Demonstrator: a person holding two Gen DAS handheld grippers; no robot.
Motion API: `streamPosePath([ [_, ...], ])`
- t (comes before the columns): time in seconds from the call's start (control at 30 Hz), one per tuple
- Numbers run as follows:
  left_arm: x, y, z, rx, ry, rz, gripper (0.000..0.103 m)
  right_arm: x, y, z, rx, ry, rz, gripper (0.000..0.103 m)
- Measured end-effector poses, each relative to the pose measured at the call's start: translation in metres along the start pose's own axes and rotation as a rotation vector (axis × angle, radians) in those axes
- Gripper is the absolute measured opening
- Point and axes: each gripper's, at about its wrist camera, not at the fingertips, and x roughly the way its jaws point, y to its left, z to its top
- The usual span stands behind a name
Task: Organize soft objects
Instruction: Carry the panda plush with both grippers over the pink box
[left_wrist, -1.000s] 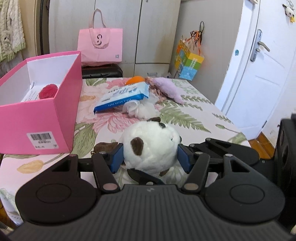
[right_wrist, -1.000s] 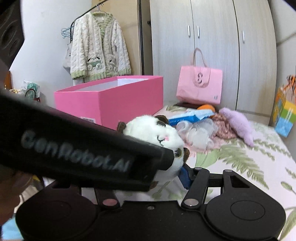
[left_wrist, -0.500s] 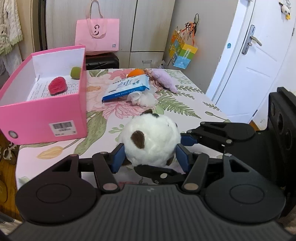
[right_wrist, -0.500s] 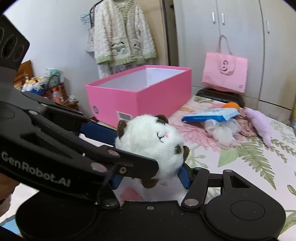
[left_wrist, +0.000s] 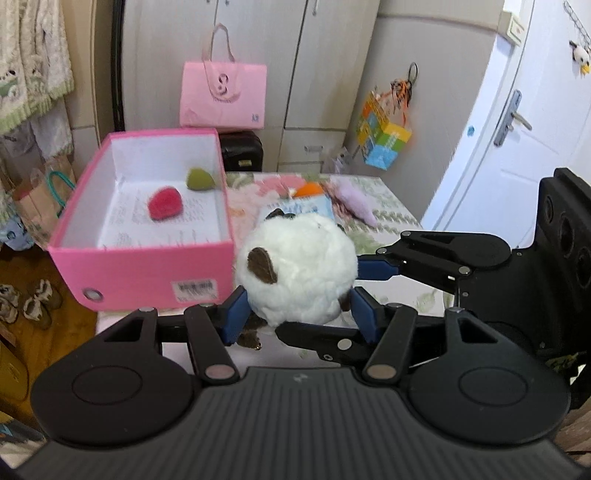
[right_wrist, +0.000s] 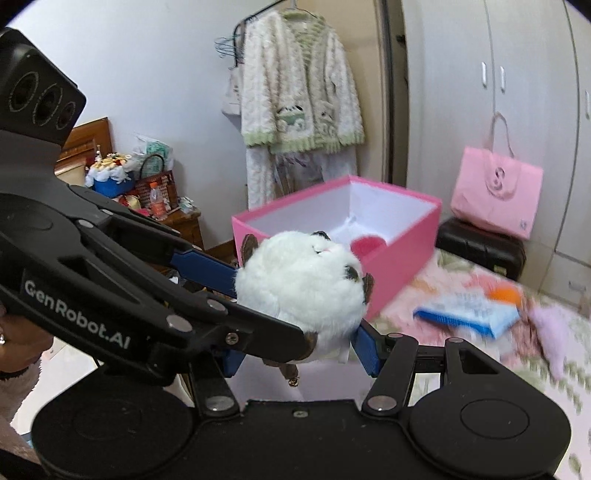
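A round white plush toy (left_wrist: 295, 266) with brown ears hangs above the table's near edge, right of the pink box (left_wrist: 140, 273). My left gripper (left_wrist: 301, 314) is shut on its lower sides with blue pads. The right gripper (left_wrist: 321, 299) reaches in from the right and grips the same toy crosswise. In the right wrist view the plush toy (right_wrist: 299, 288) sits between the right gripper (right_wrist: 301, 354) and the left gripper (right_wrist: 271, 308), in front of the pink box (right_wrist: 402, 251). Inside the box lie a red soft piece (left_wrist: 165, 208) and a green one (left_wrist: 199, 179).
On the floral table (left_wrist: 391, 221) behind the toy lie a blue wipes packet (right_wrist: 469, 308), an orange item (left_wrist: 309, 189) and a purple plush (left_wrist: 354, 199). A pink bag (left_wrist: 223, 94) stands on a black case (left_wrist: 240, 149). A cardigan (right_wrist: 299, 92) hangs at the left.
Both grippers have risen with the plush toy, lifting it off the table and nearer the pink box. The box's inside has come into view.
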Motion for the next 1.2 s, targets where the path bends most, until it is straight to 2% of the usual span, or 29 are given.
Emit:
streamPosePath([
  [0.37, -0.014, 0.041, 0.053, 0.001, -0.096, 0.036, 0.058, 0.027, -0.005, 0.068, -0.043, -0.063, 0.012, 0.066],
  [0.53, -0.001, 0.061, 0.08, -0.004, -0.157, 0.057, 0.058, 0.05, -0.017, 0.097, -0.043, -0.076, 0.006, 0.066],
  [0.63, 0.015, 0.077, 0.094, -0.026, -0.168, 0.061, 0.058, 0.07, -0.029, 0.11, -0.044, -0.08, 0.004, 0.066],
  [0.77, 0.048, 0.103, 0.106, -0.092, -0.127, 0.059, 0.058, 0.107, -0.052, 0.12, 0.002, -0.02, 0.044, 0.066],
  [0.93, 0.096, 0.133, 0.103, -0.169, -0.034, 0.049, 0.058, 0.152, -0.071, 0.111, 0.044, 0.077, 0.058, 0.066],
  [1.07, 0.127, 0.152, 0.095, -0.222, 0.042, 0.019, 0.058, 0.18, -0.074, 0.101, 0.004, 0.15, 0.033, 0.066],
  [1.2, 0.147, 0.164, 0.09, -0.266, 0.083, -0.016, 0.058, 0.193, -0.077, 0.098, -0.058, 0.205, 0.022, 0.066],
])
